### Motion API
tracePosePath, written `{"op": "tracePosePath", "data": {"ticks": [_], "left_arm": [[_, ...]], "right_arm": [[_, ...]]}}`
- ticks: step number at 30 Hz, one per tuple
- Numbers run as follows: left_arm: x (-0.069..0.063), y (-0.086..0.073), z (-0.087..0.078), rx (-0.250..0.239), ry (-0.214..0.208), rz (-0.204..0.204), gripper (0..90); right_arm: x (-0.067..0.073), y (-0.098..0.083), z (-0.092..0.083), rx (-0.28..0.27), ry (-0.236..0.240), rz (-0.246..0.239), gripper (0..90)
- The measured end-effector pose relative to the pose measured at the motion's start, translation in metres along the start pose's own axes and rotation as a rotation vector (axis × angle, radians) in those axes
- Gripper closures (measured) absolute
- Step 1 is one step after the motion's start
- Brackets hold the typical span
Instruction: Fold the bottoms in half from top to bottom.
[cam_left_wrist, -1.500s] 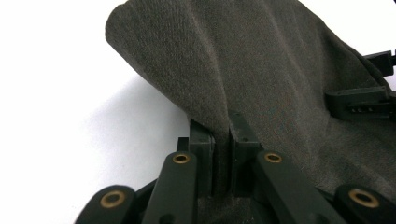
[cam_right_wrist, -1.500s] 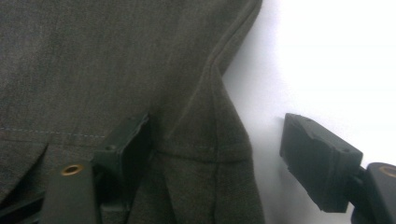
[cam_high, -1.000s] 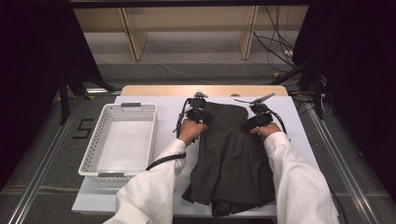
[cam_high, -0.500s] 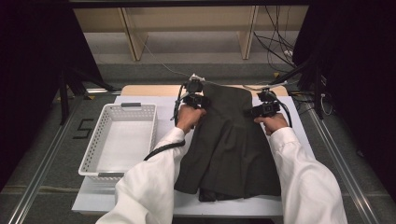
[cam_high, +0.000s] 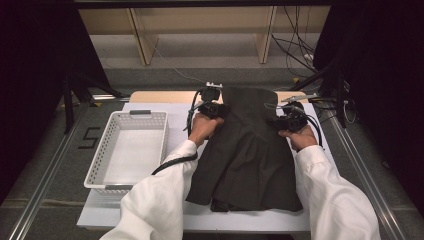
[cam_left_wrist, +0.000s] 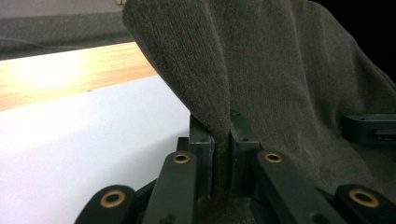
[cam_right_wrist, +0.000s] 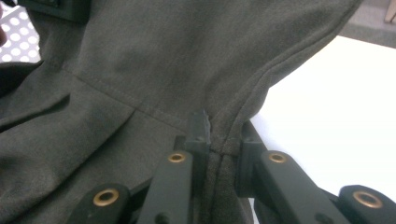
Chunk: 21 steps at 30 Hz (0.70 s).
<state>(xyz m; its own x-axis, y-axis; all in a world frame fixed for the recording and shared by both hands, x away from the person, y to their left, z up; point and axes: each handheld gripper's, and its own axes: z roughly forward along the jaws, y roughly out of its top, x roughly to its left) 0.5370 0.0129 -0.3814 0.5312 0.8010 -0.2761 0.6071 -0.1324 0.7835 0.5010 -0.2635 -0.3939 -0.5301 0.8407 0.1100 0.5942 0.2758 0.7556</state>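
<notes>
Dark garment (cam_high: 247, 150) now lifted off the table (cam_high: 150, 107) at its top edge. Left gripper (cam_left_wrist: 219, 154) and right gripper (cam_right_wrist: 219, 144) both clamp it; spreading looks next.

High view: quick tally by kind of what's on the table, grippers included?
Dark garment: 1, held up at its far edge
White basket: 1
Grippers: 2, the left gripper and the right gripper, each shut on the garment
Total: 4

White long sleeves (cam_high: 160, 200); black grippers, brass-ringed pivot holes, black cable (cam_high: 172, 162) trailing from left one.
</notes>
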Motion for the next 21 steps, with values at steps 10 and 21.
{"op": "tracePosePath", "data": {"ticks": [10,21], "left_arm": [[-0.009,-0.02,-0.023,-0.046,-0.064,0.085,81.6],[-0.017,-0.043,-0.049,-0.092,-0.111,0.152,81.1]], "right_arm": [[0.02,-0.022,-0.024,-0.07,-0.035,-0.124,80.6],[0.039,-0.045,-0.047,-0.121,-0.017,-0.183,80.1]]}}
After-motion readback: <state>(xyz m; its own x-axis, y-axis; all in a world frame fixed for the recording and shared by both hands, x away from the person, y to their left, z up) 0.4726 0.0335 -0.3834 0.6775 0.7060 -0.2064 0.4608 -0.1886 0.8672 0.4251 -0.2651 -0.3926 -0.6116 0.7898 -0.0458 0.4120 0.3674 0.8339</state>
